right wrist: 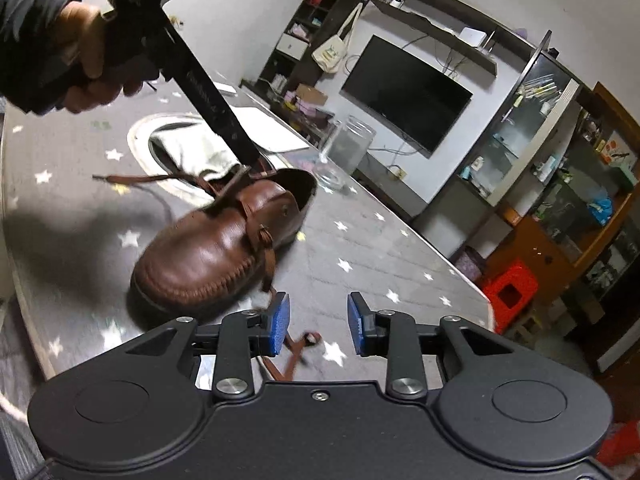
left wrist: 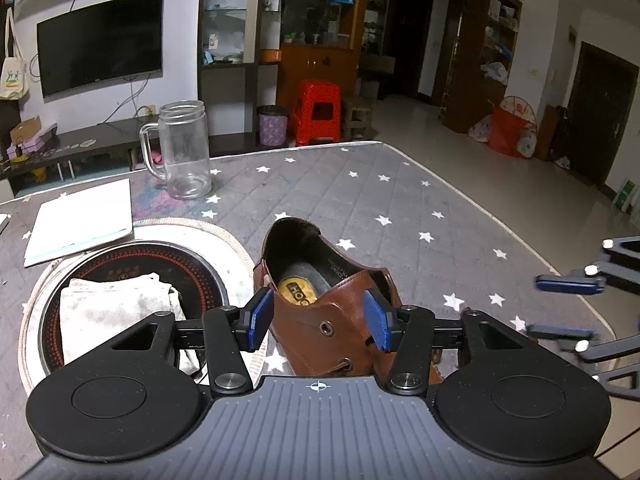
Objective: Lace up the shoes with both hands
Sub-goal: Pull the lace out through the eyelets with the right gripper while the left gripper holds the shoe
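A brown leather shoe [left wrist: 308, 308] [right wrist: 208, 256] stands on the grey star-patterned table cover [left wrist: 360, 200], its toe towards the right wrist camera. My left gripper [left wrist: 318, 320] [right wrist: 248, 168] is shut on the shoe's eyelet flaps, one blue pad on each side. One brown lace [right wrist: 132, 178] trails off to the left of the shoe. The other lace [right wrist: 269, 258] hangs down the near side, and its end lies on the table under my right gripper [right wrist: 318, 324] [left wrist: 564, 308]. That gripper is open, its pads touching nothing.
A glass jar mug [left wrist: 186, 152] [right wrist: 348, 148] stands behind the shoe. A white booklet [left wrist: 80, 220] and a round cooktop [left wrist: 132, 260] with a cloth [left wrist: 112, 312] on it lie to the left. The table edge [left wrist: 520, 232] runs close on the right.
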Motion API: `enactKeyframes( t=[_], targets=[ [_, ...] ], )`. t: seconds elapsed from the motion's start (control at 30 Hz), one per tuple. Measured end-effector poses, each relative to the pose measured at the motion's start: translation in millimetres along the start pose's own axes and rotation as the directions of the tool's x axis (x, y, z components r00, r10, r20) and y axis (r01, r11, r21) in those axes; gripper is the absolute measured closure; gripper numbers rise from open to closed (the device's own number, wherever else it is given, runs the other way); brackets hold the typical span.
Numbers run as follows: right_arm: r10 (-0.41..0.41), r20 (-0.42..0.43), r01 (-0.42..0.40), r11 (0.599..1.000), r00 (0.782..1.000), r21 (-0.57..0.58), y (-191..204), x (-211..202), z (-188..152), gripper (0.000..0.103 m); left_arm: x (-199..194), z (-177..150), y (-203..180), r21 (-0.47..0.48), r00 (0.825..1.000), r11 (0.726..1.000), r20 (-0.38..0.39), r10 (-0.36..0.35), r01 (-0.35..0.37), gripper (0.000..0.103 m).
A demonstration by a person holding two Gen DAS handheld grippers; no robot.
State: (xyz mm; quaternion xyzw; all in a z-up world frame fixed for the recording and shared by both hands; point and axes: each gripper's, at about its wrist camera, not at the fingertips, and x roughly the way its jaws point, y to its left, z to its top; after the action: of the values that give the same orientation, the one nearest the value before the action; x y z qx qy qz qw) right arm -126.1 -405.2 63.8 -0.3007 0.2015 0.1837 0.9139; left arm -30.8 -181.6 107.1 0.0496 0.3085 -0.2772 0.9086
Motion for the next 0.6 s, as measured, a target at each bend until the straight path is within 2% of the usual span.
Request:
enactKeyframes(
  t=[0.23, 0.53, 0.6],
  targets=[
    [0.051, 0.024, -0.051, 0.999, 0.998, -0.01, 5, 29, 7, 0.07, 4, 5, -4, 0.015, 1.0, 1.0, -0.012, -0.001, 0.001, 0.05],
    [0.079, 0.028, -0.078, 0.996, 0.996, -0.037, 11, 57, 9, 0.07, 19, 4, -5, 0.015, 0.999, 1.0, -0.046, -0.004, 0.004, 0.05],
    [0.087, 0.027, -0.085, 0.995, 0.996, -0.049, 11, 60, 10, 0.073, 20, 4, -4, 0.013, 0.999, 1.0, -0.05, -0.001, 0.001, 0.05]
  ],
)
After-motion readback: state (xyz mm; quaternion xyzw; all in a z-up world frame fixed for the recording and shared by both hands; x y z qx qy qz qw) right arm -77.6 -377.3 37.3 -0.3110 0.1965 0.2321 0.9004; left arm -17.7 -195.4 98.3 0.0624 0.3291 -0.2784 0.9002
